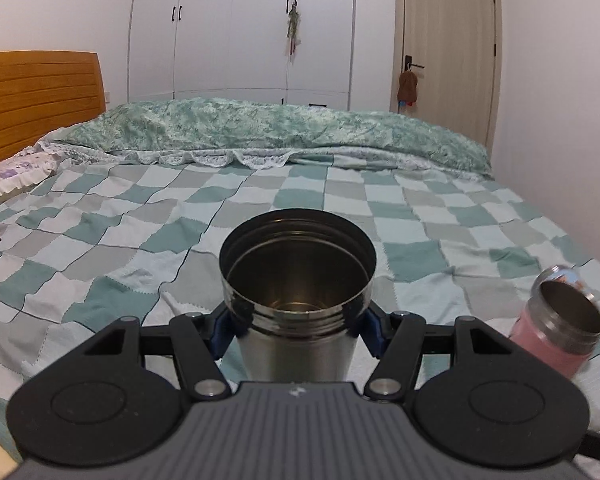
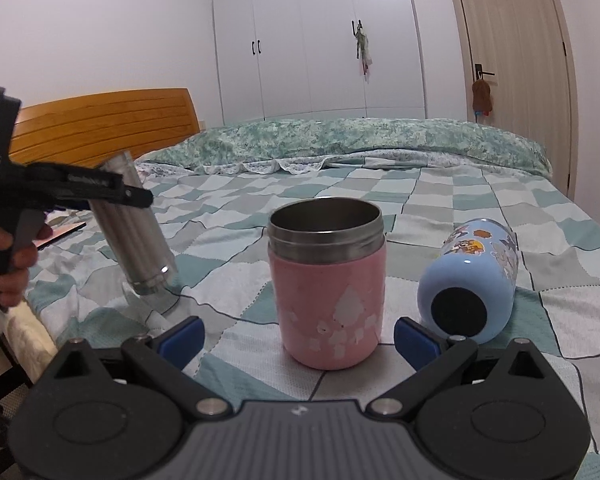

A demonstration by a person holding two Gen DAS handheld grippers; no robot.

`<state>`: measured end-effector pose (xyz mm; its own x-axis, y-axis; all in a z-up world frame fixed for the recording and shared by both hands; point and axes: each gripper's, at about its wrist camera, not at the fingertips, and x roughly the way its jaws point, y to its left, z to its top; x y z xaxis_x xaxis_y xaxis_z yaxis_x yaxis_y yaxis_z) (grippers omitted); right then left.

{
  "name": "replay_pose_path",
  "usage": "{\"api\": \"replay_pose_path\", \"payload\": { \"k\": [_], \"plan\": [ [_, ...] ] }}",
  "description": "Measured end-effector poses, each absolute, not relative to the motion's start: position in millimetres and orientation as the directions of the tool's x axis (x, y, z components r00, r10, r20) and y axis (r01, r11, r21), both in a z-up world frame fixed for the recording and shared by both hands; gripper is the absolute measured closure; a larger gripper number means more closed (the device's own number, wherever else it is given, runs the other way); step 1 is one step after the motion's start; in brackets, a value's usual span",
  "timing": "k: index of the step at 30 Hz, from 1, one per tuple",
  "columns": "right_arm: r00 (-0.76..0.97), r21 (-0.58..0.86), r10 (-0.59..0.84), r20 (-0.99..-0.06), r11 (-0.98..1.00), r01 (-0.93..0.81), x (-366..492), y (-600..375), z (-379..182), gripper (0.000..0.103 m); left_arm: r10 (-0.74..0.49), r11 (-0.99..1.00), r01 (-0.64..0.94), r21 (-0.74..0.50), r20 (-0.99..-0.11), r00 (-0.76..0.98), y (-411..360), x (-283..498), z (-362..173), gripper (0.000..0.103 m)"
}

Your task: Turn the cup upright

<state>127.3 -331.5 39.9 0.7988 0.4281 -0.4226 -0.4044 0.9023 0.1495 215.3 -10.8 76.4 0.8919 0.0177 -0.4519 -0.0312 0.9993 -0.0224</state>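
Left gripper (image 1: 298,330): clamped on steel cup (image 1: 298,280), held tilted above bed (image 1: 140,232). Right gripper (image 2: 298,338): spread wide, pink cup (image 2: 328,292) upright between fingers, untouched. Blue bottle (image 2: 470,276): lying beside it.

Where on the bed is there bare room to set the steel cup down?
Bare checked bedspread lies open between the pink cup and the folded green duvet. It is crowded near the front: pink cup, blue bottle lying beside it, and left claw holding the steel cup.
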Motion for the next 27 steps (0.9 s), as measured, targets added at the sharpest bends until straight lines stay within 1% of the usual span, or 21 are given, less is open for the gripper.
{"api": "replay_pose_path", "payload": {
  "k": [2, 4, 8, 9, 10, 11, 16, 22, 25, 27],
  "plan": [
    [0.798, 0.151, 0.428, -0.425, 0.902, -0.404, 128.0, -331.1, 38.7, 0.002, 0.026, 0.999, -0.038, -0.015, -0.480, 0.877, -9.6, 219.7, 63.5, 0.041],
    [0.797, 0.151, 0.427, -0.427, 0.903, -0.403, 128.4, -330.5, 37.5, 0.003, 0.022, 1.000, -0.029, -0.008, -0.455, 0.890, -8.4, 217.1, 57.2, 0.041],
    [0.798, 0.146, 0.428, -0.424, 0.902, -0.406, 128.2, -329.3, 37.3, 0.003, 0.016, 1.000, -0.017, 0.002, -0.457, 0.889, -9.1, 215.6, 57.8, 0.040],
    [0.799, 0.144, 0.427, -0.424, 0.903, -0.406, 128.0, -328.7, 37.5, 0.003, 0.008, 1.000, -0.011, -0.003, -0.454, 0.891, -8.9, 215.0, 57.9, 0.033],
    [0.800, 0.144, 0.426, -0.423, 0.903, -0.405, 127.8, -328.3, 37.9, 0.003, -0.004, 1.000, -0.004, -0.017, -0.453, 0.892, -7.9, 214.0, 58.2, 0.010],
    [0.801, 0.144, 0.427, -0.421, 0.903, -0.406, 127.2, -327.8, 38.3, 0.003, -0.012, 1.000, 0.000, -0.027, -0.450, 0.893, -6.5, 211.9, 59.1, 0.000],
    [0.818, 0.128, 0.417, -0.395, 0.907, -0.401, 115.8, -328.8, 43.2, 0.002, -0.014, 0.998, -0.008, -0.064, -0.333, 0.943, -3.9, 175.2, 73.7, 0.000],
    [0.865, 0.086, 0.392, -0.313, 0.919, -0.385, 87.8, -327.9, 50.5, 0.000, -0.018, 0.999, 0.009, -0.048, -0.192, 0.981, -14.4, 110.9, 79.7, 0.000],
    [0.888, 0.053, 0.375, -0.265, 0.925, -0.375, 69.2, -324.4, 49.9, 0.000, -0.043, 0.999, 0.040, -0.027, -0.148, 0.988, -27.8, 81.2, 74.2, 0.000],
    [0.902, 0.027, 0.360, -0.237, 0.931, -0.364, 55.6, -321.4, 48.1, 0.000, -0.074, 0.997, 0.070, -0.030, -0.144, 0.987, -36.8, 64.8, 68.3, 0.000]
  ]
}}
